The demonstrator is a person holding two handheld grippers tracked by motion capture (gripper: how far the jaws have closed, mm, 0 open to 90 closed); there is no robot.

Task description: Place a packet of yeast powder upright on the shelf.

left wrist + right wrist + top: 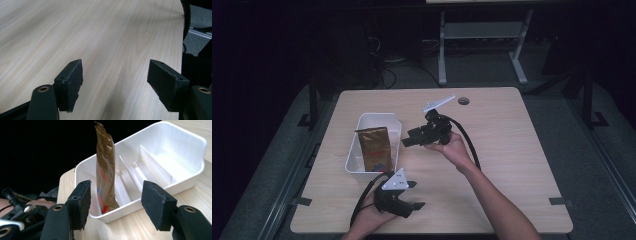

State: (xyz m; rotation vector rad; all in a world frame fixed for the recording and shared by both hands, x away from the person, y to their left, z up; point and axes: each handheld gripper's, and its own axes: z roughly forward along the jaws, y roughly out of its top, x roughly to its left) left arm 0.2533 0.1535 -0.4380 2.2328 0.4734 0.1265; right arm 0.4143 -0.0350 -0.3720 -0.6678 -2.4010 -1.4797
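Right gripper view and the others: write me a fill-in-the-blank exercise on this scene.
1. The gold pouch stands in a white ____.
2. The tray sits on a ____ table.
3. The right claw is ____, with the pouch beyond it.
4. The left claw holds ____.

Missing words: tray; wooden; open; nothing

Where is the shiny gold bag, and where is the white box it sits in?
gold bag (374,148), high view, middle of its front.
white box (192,152), right gripper view, its bare far wall.

Gold pouch (374,148) upright in white divided bin (388,121)
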